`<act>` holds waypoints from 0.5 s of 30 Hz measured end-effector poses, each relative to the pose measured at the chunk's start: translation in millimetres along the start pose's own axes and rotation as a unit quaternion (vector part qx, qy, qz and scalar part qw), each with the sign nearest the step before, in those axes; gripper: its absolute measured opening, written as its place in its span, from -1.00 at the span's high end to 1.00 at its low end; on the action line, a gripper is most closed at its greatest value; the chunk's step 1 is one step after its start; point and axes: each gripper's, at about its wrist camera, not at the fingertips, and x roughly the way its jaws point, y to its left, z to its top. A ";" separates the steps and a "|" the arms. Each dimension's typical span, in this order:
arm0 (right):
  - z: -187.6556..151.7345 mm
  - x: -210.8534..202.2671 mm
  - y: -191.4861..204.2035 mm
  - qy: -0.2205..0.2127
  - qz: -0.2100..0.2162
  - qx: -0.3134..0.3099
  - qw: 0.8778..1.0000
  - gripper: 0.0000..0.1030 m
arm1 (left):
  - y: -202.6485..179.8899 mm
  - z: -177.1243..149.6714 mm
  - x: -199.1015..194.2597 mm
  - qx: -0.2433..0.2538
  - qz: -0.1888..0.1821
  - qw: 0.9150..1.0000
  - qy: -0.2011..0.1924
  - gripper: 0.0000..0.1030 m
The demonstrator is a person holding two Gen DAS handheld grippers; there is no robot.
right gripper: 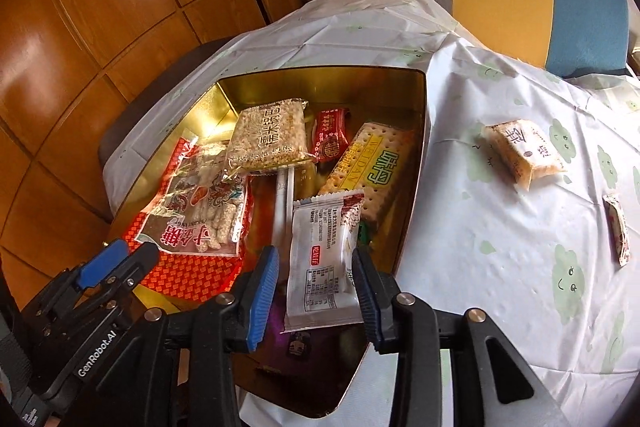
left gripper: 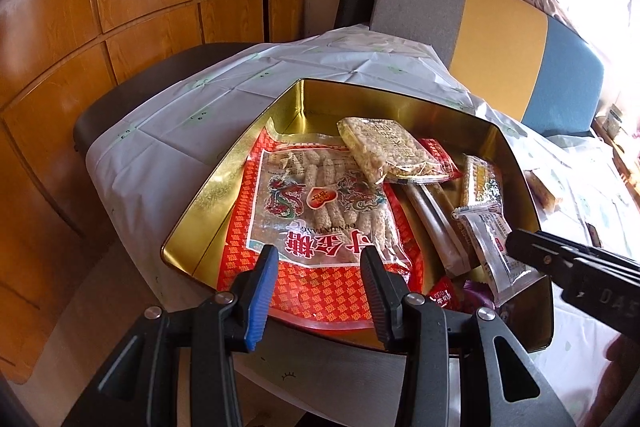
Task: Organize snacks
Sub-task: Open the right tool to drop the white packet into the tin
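Your right gripper (right gripper: 316, 291) has its fingers spread to either side of a white sachet (right gripper: 324, 255). The pads stand just beside the sachet's edges, and you cannot tell whether they touch it. The sachet rests inside the gold tin (right gripper: 424, 131), propped on the packets under it. Your left gripper (left gripper: 320, 291) also has its fingers spread, with nothing between them. It hovers over the near end of the big red bag of sesame sticks (left gripper: 320, 211), which lies flat along the tin's left side.

Moving outward, the tin is already well filled. A puffed rice cake (right gripper: 272, 135) lies on top near the back, with a small red packet (right gripper: 330, 139) beside it. A yellow cracker pack (right gripper: 372, 167) leans against the right wall. A purple wrapper (right gripper: 296, 343) sits at the near end, under the sachet.

Beyond the tin, the counter (right gripper: 480, 227) with its cloud-print cloth carries at least two loose snacks. One is a rice bar (right gripper: 524, 153) well apart from the tin. The other is a small packet (right gripper: 618, 231) near the right edge.

Judging by this, most of the sorting is done. What remains is to settle the sachet and bring in those two strays.
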 end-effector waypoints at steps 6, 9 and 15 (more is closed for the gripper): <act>-3.8 -19.7 -10.5 -0.026 -0.012 0.007 1.000 0.25 | -2.8 -1.6 -1.2 0.008 -0.001 1.000 0.000 0.13; -6.1 -30.8 -23.4 -0.035 -0.025 0.016 0.999 0.21 | -4.3 -2.3 -0.5 0.011 0.000 1.000 0.003 0.12; -8.7 -47.9 -60.3 -0.039 -0.068 0.026 0.997 0.21 | -6.1 -3.2 0.4 0.016 0.000 1.000 0.005 0.12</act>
